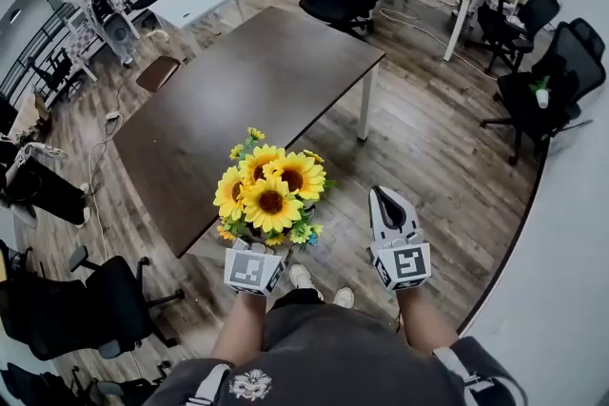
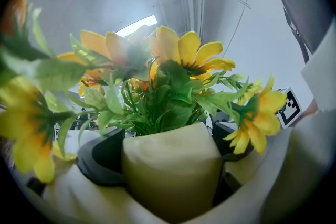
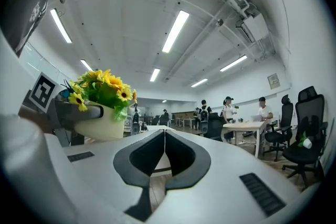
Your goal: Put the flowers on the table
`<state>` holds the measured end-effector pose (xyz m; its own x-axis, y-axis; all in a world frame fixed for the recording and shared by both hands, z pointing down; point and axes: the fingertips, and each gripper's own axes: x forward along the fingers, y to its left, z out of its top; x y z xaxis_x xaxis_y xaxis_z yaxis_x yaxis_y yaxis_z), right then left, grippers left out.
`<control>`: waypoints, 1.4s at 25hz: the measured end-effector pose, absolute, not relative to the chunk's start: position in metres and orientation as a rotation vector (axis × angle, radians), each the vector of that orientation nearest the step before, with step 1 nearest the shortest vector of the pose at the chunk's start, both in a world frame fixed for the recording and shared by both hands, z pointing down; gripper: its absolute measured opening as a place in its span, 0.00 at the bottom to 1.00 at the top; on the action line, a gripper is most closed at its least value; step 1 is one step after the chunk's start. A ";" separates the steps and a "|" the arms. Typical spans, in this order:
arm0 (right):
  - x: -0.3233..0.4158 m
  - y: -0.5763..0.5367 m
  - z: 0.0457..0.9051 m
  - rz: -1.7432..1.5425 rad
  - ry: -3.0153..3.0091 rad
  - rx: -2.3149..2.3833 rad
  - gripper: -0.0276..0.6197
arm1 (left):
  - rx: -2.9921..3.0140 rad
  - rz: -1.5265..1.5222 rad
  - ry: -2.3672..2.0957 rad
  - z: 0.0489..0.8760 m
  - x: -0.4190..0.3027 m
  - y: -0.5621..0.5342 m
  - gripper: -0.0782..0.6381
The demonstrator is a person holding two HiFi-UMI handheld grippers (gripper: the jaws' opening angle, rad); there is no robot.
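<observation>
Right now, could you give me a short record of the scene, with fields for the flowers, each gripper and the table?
flowers: yellow sunflowers in a cream pot, held up by the table's near corner, apparently not yet set down
left gripper: jaws shut on the pot
right gripper: jaws together, nothing between them
table: dark brown, straight ahead, nothing seen on its top

Dark brown table point(image 1: 249, 100) stands on plank floor point(image 1: 433, 168).
</observation>
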<state>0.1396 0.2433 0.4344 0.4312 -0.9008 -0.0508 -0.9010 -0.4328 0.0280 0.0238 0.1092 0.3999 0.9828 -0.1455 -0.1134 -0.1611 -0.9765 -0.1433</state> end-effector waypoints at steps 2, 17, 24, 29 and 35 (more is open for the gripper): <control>0.146 0.227 0.437 0.080 1.687 -2.648 0.08 | -2.976 0.143 0.256 0.403 0.028 0.094 0.86; 0.197 0.064 0.426 0.190 1.870 -2.532 0.08 | -2.979 0.171 0.365 0.408 0.096 -0.052 0.86; 0.212 -0.022 0.432 0.174 1.975 -2.511 0.08 | -2.958 0.163 0.445 0.409 0.102 -0.126 0.86; 0.213 -0.061 0.433 0.175 2.031 -2.505 0.08 | -2.951 0.148 0.485 0.416 0.098 -0.166 0.86; 0.232 -0.086 0.431 0.232 2.060 -2.488 0.08 | -2.918 0.168 0.546 0.425 0.099 -0.190 0.86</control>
<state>0.2322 -0.0862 0.4311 0.1826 -0.9820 -0.0483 -0.9682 -0.1881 0.1650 0.0993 -0.1897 0.4246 0.9267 -0.3484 -0.1407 -0.3673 -0.9190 -0.1436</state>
